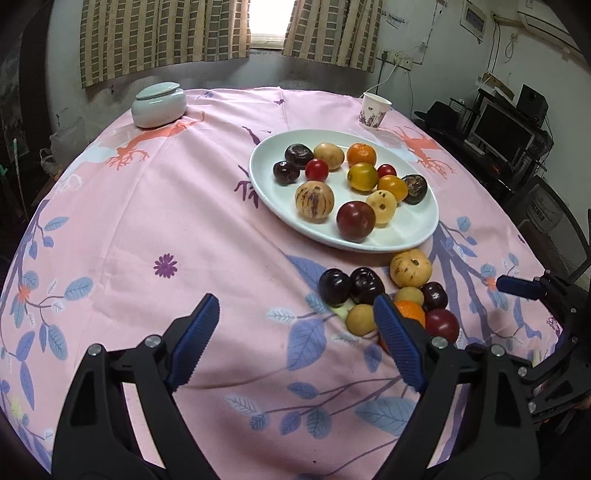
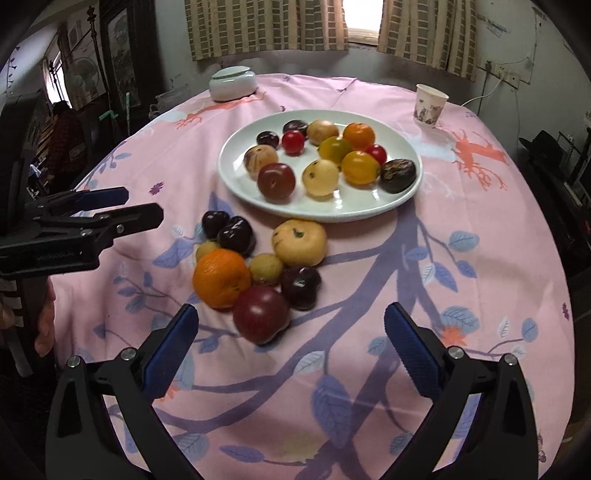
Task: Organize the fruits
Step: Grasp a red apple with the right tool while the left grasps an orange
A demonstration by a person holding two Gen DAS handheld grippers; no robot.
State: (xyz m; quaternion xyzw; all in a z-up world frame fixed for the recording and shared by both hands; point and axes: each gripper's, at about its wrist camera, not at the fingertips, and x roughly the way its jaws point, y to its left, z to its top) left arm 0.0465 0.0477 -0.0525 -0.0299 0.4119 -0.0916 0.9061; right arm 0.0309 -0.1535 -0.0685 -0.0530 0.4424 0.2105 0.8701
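Both the left gripper [image 1: 291, 341] and right gripper [image 2: 290, 341] hang with fingers spread, empty. Nearest, loose fruit [image 2: 258, 266] clusters mid-surface: round, light, probably bruisable, liable to roll; pinch across the widest part. Beyond, the plate [image 2: 369, 212]; the surface [image 2: 480, 277] is cloth-draped, curtains [image 2: 266, 26] behind.

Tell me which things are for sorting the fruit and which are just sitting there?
For the job:
- round white plate, already holding fruit
- pile of loose fruit on the cloth, such as the big orange and dark red plum

Just lying about:
- pale green lidded jar
- patterned paper cup
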